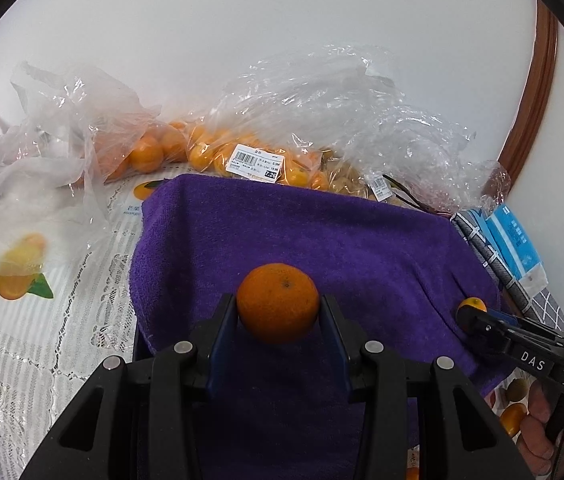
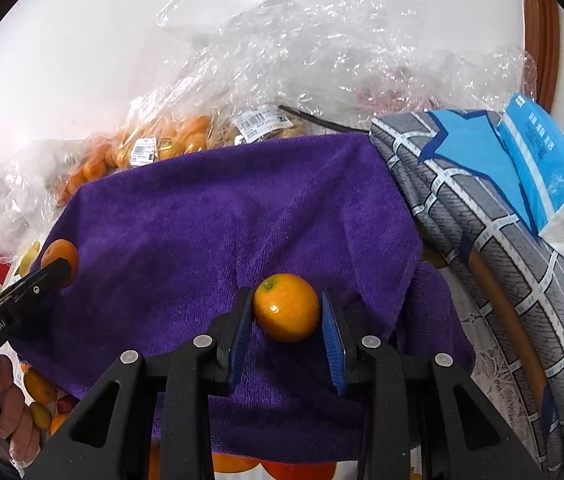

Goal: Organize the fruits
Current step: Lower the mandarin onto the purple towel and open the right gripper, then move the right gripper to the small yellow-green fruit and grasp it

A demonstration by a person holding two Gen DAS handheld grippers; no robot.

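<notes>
Your left gripper is squeezing a big orange over the purple towel. Your right gripper is squeezing a little orange there too.

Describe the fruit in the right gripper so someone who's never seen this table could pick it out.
Find the purple towel spread in front of the fruit bags. Above its right side, the right gripper clamps a small kumquat. It is glossy, yellow-orange and oval with a green stem nub, unlike the rounder, duller mandarin in the left gripper.

Plain white wall; brown wooden frame at right.
</notes>
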